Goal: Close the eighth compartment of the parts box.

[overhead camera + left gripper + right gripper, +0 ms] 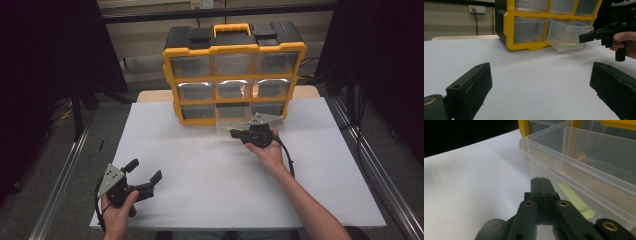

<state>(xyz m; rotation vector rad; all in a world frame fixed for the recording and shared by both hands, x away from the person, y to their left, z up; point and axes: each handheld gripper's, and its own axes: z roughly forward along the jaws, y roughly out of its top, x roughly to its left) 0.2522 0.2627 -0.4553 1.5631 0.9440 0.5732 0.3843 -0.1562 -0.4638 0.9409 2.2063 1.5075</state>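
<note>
Clear plastic drawer (567,33) pulled out, holding green strip (572,196).

In front of the yellow drawer cabinet (234,72) at the far edge of the white table (215,170), the right gripper (239,133) sits just at its pulled-out clear bottom drawer (231,126), while the left gripper (145,172), jaws spread, rests well nearer the person, far from the cabinet.

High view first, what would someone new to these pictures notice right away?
The yellow and black drawer cabinet at the far edge of the white table stands out most. Its bottom middle clear drawer is pulled out, with a pale green strip lying inside. The right gripper, jaws shut, sits at that drawer's front, while the left gripper waits open near the table's front left.
</note>
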